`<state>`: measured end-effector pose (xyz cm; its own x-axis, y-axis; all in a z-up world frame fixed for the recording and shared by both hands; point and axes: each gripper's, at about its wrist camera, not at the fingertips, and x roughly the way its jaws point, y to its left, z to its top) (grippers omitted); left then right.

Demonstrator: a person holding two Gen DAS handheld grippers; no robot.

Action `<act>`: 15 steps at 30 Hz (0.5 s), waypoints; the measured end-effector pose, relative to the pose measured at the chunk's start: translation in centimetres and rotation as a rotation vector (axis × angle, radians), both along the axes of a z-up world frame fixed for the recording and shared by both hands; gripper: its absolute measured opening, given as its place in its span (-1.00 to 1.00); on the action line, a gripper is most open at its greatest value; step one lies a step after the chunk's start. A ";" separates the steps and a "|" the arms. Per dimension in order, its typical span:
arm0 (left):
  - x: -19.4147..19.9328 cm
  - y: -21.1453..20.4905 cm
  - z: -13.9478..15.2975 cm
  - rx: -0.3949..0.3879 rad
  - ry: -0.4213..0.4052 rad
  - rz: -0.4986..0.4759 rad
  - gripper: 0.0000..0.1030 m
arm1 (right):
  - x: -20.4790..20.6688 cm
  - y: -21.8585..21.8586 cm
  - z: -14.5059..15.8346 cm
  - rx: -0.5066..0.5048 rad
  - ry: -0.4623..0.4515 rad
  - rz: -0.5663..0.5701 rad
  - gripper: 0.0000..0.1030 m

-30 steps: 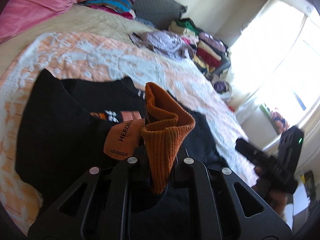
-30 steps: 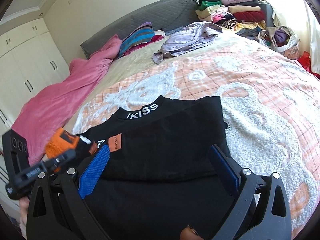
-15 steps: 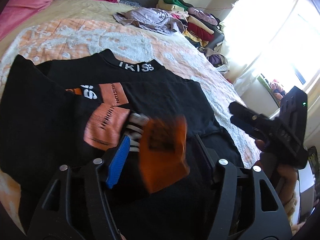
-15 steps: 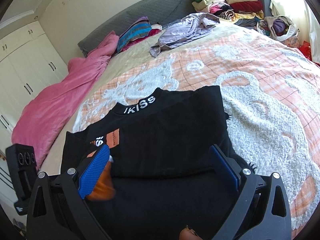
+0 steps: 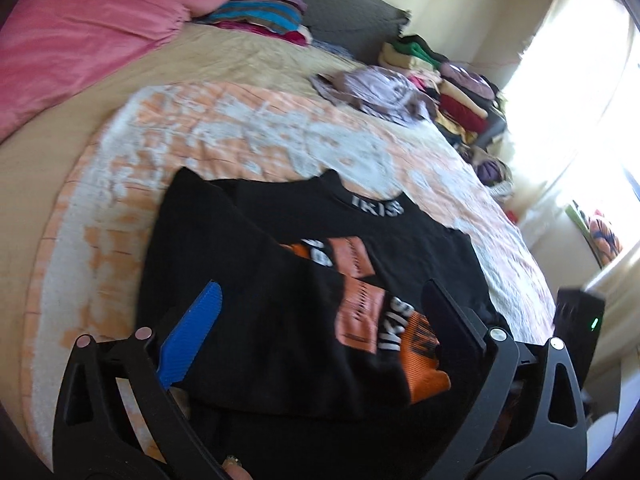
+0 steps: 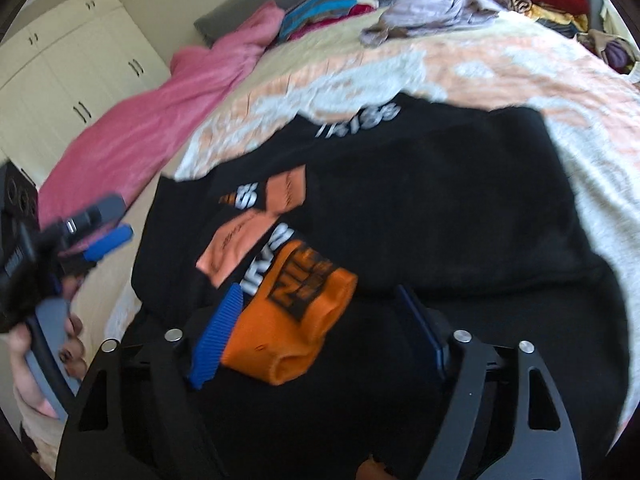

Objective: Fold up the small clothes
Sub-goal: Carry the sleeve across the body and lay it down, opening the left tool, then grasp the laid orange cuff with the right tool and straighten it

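A black sweatshirt [image 5: 248, 280] with white "IKISS" lettering at the collar lies flat on the bed, one sleeve folded across its front. The sleeve ends in an orange ribbed cuff [image 5: 424, 364]. My left gripper [image 5: 320, 320] hovers over the shirt, its jaws opening wide with nothing held between them. In the right wrist view the orange cuff [image 6: 296, 312] lies between the fingers of my right gripper [image 6: 320, 328]. Those jaws are closing; the blue pad [image 6: 218, 340] brushes the cuff's edge, while the other finger stands apart from it. A hand holds the left gripper [image 6: 106, 224] at the left.
An orange and white bedspread [image 5: 240, 128] covers the bed. A pink blanket [image 5: 80, 40] lies at the back left, a striped stack [image 5: 260, 20] by the grey headboard, a lilac garment [image 5: 380, 88] and piled clothes [image 5: 460, 92] at the back right. White wardrobe doors [image 6: 60, 80] stand left.
The left gripper let go of the orange cuff, which dropped onto the shirt, and its jaws spread wide. The right gripper came down over the cuff and its jaws narrowed.
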<state>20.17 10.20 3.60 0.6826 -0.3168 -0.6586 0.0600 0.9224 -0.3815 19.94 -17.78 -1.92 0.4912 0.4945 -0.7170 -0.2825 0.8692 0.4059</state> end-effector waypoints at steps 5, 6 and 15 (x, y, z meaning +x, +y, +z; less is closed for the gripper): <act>0.0 1.7 0.4 -0.017 -0.006 0.036 0.81 | -0.3 2.1 -0.9 -0.017 -0.018 0.021 -0.40; 0.0 1.9 0.4 -0.028 -0.008 0.039 0.81 | -0.3 2.4 -0.9 -0.014 -0.024 0.031 -0.52; -0.2 3.5 0.9 -0.047 -0.023 0.092 0.81 | -0.6 4.1 3.7 -0.071 -0.201 0.118 -0.84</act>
